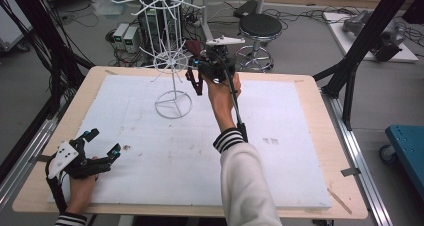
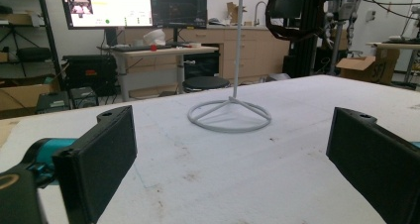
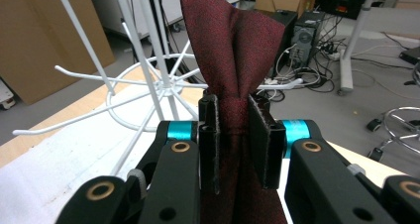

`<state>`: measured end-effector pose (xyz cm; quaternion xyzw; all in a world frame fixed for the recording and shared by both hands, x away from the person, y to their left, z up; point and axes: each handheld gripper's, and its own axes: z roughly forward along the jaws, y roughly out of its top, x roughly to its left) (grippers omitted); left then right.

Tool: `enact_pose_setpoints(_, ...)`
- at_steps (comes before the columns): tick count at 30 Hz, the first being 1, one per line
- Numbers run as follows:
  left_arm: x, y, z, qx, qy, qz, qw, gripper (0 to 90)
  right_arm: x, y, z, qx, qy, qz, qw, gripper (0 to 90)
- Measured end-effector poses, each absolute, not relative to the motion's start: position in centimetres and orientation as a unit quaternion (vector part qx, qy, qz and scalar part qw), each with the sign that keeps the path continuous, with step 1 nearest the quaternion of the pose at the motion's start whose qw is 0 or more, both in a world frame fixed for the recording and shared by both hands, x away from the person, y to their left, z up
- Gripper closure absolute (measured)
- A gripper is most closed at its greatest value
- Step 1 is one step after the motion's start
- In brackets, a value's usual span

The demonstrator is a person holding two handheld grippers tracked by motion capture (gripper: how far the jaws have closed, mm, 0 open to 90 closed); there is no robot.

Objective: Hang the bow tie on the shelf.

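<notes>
Dark red cloth [image 3: 229,50], folded, clamped between the jaws of the right gripper [image 3: 233,140]; held in the air at about 12 o'clock over the table [image 1: 305,93], just beside the white wire rack [image 1: 172,61], which stands at 11 o'clock on the white mat [image 1: 165,151]. Left gripper [image 1: 102,143]: at 8 o'clock, low over the mat, jaws wide apart, nothing between them. Right gripper view shows the cloth's pinched fold rising above the jaws, rack arms behind. Left gripper view shows the rack's ring base [image 2: 229,116] and pole, with desks and monitors [image 2: 106,6] beyond.
</notes>
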<state>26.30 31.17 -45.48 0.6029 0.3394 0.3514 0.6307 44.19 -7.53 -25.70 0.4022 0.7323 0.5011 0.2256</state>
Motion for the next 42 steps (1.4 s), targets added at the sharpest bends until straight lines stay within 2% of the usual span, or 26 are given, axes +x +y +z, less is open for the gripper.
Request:
enact_pose_setpoints(16, 26.3, 31.2, -45.5, 0.603, 0.339, 0.351, 0.631, 5.7, 44.5, -6.6, -26.0, 0.376, 0.747, 0.507, 0.211, 74.9)
enact_pose_setpoints(21, 26.3, 31.2, -45.5, 0.603, 0.340, 0.351, 0.631, 5.7, 44.5, -6.5, -26.0, 0.361, 0.756, 0.507, 0.204, 68.1)
enact_pose_setpoints(25, 26.3, 31.2, -45.5, 0.603, 0.339, 0.351, 0.631, 5.7, 44.5, -6.6, -25.9, 0.350, 0.754, 0.516, 0.208, 58.1)
enact_pose_setpoints(28, 26.3, 31.2, -45.5, 0.603, 0.339, 0.351, 0.631, 5.7, 44.4, -6.7, -25.8, 0.339, 0.760, 0.514, 0.206, 37.3)
enact_pose_setpoints(33, 26.3, 31.2, -45.5, 0.603, 0.340, 0.350, 0.631, 5.7, 43.9, -6.9, -25.6, 0.338, 0.756, 0.507, 0.238, 2.4)
enact_pose_setpoints(36, 26.3, 31.2, -45.5, 0.602, 0.340, 0.350, 0.632, 5.7, 43.4, -7.4, -25.6, 0.323, 0.737, 0.535, 0.256, 0.6)
enact_pose_setpoints(42, 26.3, 31.2, -45.5, 0.603, 0.339, 0.351, 0.631, 5.7, 41.9, -9.6, -25.9, 0.305, 0.733, 0.553, 0.253, 0.6)
